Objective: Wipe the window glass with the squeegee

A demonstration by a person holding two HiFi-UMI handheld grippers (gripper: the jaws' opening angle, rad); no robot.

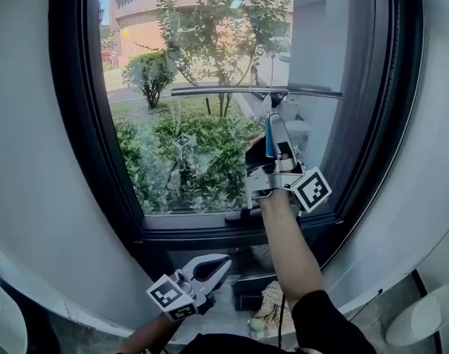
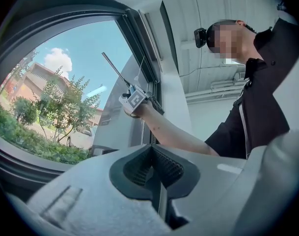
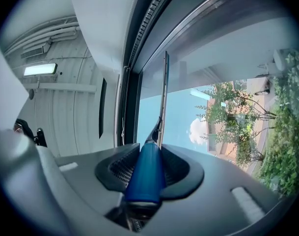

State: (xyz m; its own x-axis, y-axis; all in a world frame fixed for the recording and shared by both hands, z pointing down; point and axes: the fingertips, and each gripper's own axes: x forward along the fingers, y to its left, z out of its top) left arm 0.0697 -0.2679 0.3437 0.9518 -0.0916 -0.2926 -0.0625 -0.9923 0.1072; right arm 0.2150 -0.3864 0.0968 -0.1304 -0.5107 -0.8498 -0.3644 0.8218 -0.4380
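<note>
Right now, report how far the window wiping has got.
Done: the right tool is shut on the squeegee, blade against the window glass in its upper half. In hand: that stroke. Left: the pane below the blade, down to the sill. Wiped from unwiped glass I can't tell. The left tool is shut, empty.

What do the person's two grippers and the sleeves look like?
The left gripper and right gripper are light grey, with dark ribbed pads inside the jaws. Each carries a white cube with black square markers. The person wears a black short-sleeved shirt.
</note>
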